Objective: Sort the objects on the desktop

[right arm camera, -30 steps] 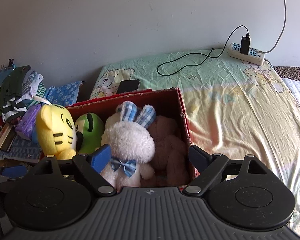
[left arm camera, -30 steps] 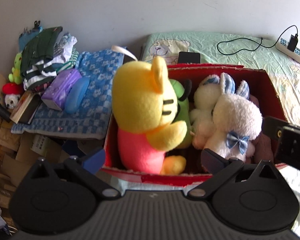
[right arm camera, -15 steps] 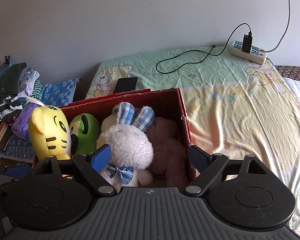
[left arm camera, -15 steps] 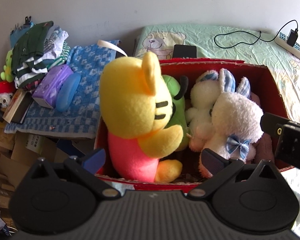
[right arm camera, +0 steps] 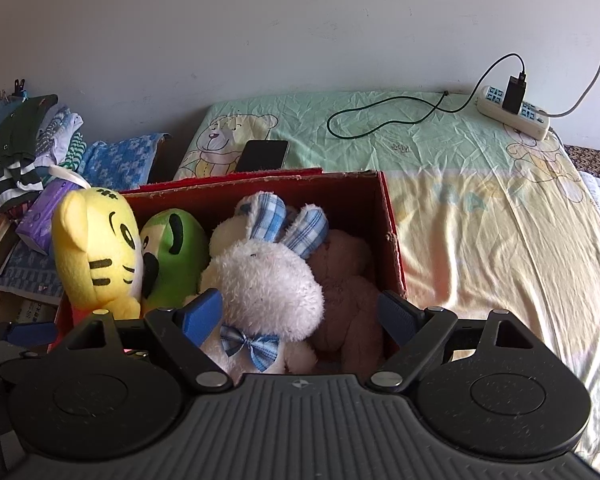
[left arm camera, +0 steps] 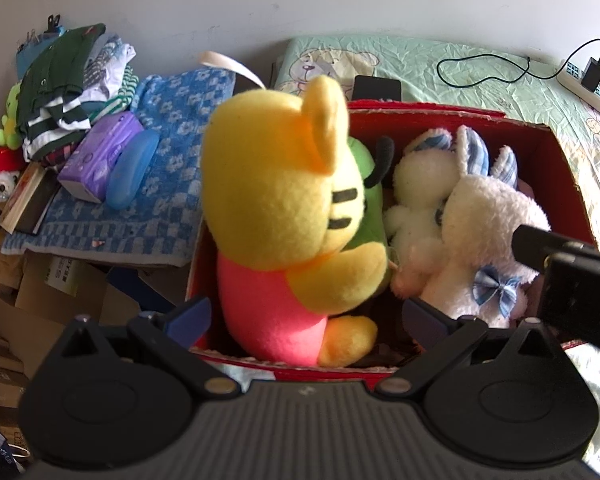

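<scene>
The plush toys are, as far as I can see, nearly all gathered into the red box (left arm camera: 556,168), which sits on the bed at its left edge. Going left to right inside it: the yellow tiger (left arm camera: 284,208) in pink stands upright at the left end, taller than the box wall; the green plush (right arm camera: 172,248) leans against it; then come a small white bunny (left arm camera: 416,184), the big white rabbit (right arm camera: 268,284) with its blue bow, and a brownish bear (right arm camera: 348,280) slumped against the right wall. So I judge the sorting well along, perhaps close to done for the toys. What may be left lies off to the left, outside the box: a heap of folded clothes (left arm camera: 68,92), a purple tissue pack (left arm camera: 100,156) and a blue case (left arm camera: 134,168) on a blue checked towel (left arm camera: 172,184), some books, and a couple of small toys at the far edge. The left tongs (left arm camera: 304,316) hang apart just over the near rim with the tiger between the jaws but not clamped; the right tongs (right arm camera: 300,316) are likewise spread, gripping nothing, over the white rabbit. Further right, a phone (right arm camera: 264,154) lies behind the box, and a power strip (right arm camera: 512,112) with a black cable rests on the sheet. The packed box leaves little room, and the tiger's tall head blocks the reach from the left.
</scene>
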The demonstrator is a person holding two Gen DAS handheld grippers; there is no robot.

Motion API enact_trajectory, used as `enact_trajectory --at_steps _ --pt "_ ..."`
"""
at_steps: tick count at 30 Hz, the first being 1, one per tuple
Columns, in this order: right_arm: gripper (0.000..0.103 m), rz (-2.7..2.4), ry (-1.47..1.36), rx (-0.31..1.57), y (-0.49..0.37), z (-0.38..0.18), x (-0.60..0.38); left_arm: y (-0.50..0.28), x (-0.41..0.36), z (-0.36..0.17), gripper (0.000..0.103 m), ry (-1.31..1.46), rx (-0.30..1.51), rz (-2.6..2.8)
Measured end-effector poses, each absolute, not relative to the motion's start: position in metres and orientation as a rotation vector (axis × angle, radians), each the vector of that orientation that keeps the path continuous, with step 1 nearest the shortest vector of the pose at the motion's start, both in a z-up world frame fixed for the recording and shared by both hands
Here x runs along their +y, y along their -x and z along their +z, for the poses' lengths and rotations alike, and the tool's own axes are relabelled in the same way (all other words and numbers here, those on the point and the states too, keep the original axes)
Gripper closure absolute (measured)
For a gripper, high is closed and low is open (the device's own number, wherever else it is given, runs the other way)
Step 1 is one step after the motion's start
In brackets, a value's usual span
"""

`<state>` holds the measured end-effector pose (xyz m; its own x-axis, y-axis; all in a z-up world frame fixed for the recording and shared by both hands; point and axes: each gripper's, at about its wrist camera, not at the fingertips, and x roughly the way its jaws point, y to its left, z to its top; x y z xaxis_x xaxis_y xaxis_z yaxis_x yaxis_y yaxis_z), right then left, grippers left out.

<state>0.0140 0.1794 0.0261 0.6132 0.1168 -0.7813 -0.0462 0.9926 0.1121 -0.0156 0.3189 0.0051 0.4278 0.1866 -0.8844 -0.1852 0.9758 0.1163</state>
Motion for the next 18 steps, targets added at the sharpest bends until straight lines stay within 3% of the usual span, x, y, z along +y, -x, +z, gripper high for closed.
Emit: enact_trajectory --at_steps 18 --pt "0.016 0.081 -0.065 0.928 -0.021 0.019 0.184 0.016 0.331 0.000 0.001 0.017 1.091 0.213"
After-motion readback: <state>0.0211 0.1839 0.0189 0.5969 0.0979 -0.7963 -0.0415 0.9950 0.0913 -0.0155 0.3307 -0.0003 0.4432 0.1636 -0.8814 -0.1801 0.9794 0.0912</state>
